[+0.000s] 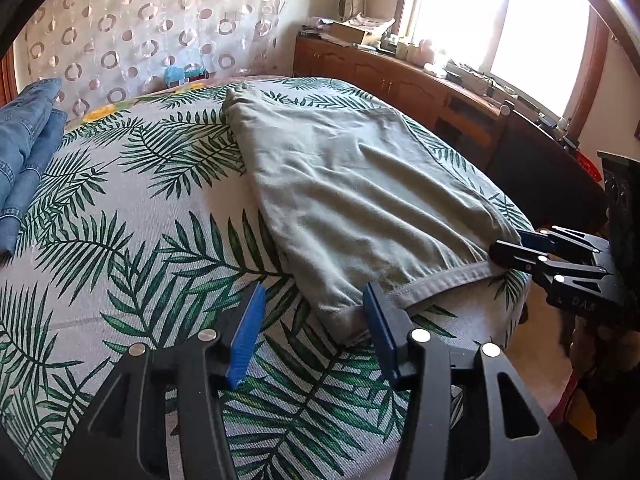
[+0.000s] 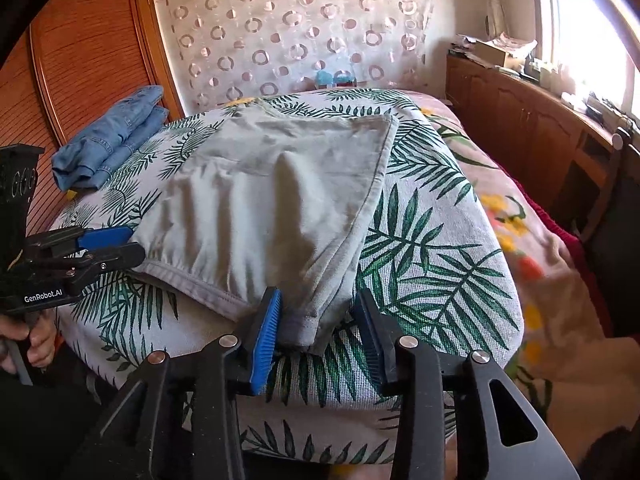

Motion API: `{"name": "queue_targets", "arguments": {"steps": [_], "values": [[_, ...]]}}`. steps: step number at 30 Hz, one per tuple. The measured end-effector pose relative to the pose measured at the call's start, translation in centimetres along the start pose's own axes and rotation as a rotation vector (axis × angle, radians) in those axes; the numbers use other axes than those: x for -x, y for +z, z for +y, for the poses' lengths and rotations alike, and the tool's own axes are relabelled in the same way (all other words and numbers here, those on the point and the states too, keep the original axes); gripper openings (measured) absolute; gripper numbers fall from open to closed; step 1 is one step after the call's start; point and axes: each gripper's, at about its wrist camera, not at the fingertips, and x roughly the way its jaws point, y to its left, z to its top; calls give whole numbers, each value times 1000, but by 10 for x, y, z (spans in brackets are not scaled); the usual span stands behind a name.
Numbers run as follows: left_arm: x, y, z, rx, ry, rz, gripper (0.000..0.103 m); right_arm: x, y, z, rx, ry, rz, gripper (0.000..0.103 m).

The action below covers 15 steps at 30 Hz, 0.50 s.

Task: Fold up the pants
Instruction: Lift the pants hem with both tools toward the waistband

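The pale grey-green cotton pants [image 1: 360,184] lie flattened on the bed's palm-leaf printed cover [image 1: 132,220], already doubled into a broad panel whose elastic waistband hem faces the near edge of the bed. Relative to those pants, the left tool [image 1: 314,334] sits at the near left corner of the waistband, its blue-padded fingers spread wide, one finger just touching the hem and nothing clamped between them. The right tool [image 2: 316,338] is at the near right corner of the pants, likewise wide open, its fingers straddling the folded corner of cloth without closing on it. A folded pile of blue denim jeans [image 2: 110,138] rests well beyond the pants on their far left side, apart from them. The step in hand appears to be taking hold of the waistband end at both corners ahead of the next fold. The next move likely calls for both tools to close on every layer at each corner, then lift together and carry the near edge toward the far end, keeping the cloth level so the panel does not skew or bunch.
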Motion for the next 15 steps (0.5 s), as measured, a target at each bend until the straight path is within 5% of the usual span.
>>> {"name": "queue_targets", "arguments": {"steps": [2,9,15], "values": [[0,1,0,0,2,-1,52,0,1,1,21,7,2,39],[0,1,-1,6,3,7,52,0,1,2,58,64,3,15],[1,-2,-7,-9,-65,15,50,1,-1,-3,57,69,-9,14]]}}
